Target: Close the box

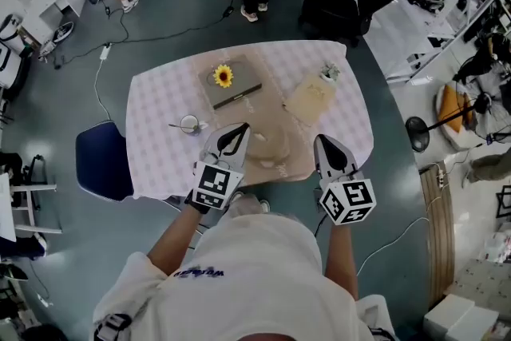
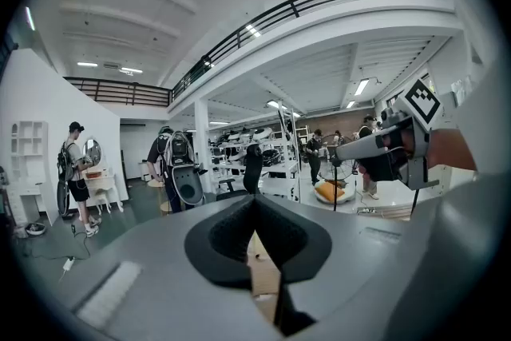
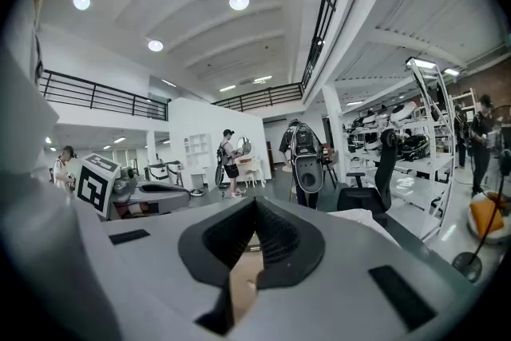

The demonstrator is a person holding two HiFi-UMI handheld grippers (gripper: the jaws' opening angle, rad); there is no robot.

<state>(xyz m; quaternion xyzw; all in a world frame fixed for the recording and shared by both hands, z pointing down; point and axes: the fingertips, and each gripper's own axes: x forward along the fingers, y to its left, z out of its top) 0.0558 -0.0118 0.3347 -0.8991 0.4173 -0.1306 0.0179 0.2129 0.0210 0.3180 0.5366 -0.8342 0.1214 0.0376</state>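
Left gripper (image 1: 238, 128): jaws together. Its own view shows the black pads meeting at the tips. A strip of tan cardboard shows in the slot behind them, but no view confirms that it is pinched.

Right gripper (image 1: 324, 141): jaws together, pads meeting at the tips. The same tan surface shows in the slot, and contact is likewise unconfirmed.

Head view:
- The box (image 1: 275, 154) is a low tan cardboard item on the table (image 1: 160, 104). It sits at the 6 o'clock edge, nearest the person.
- The left gripper's tips lie over the box's 9 o'clock side.
- The right gripper's tips lie just beside its 3 o'clock side.
- A flat case (image 1: 239, 92) carrying a sunflower (image 1: 223, 76) lies at 11 o'clock from the box.
- A tan packet (image 1: 310, 98) lies at 1 o'clock from the box.
- A small cup (image 1: 190, 124) lies at 9 o'clock from the box.
- A blue chair (image 1: 100, 160) stands at the table's 8 o'clock corner.

Only the head view shows this layout.

The gripper views look level across the hall:
- The left gripper view shows the right gripper at 3 o'clock.
- It also shows a person with a backpack (image 2: 174, 164) at 10 o'clock.
- The right gripper view shows the left gripper at 9 o'clock.
- It also shows a person at a white dresser (image 3: 230, 164) near 12 o'clock.
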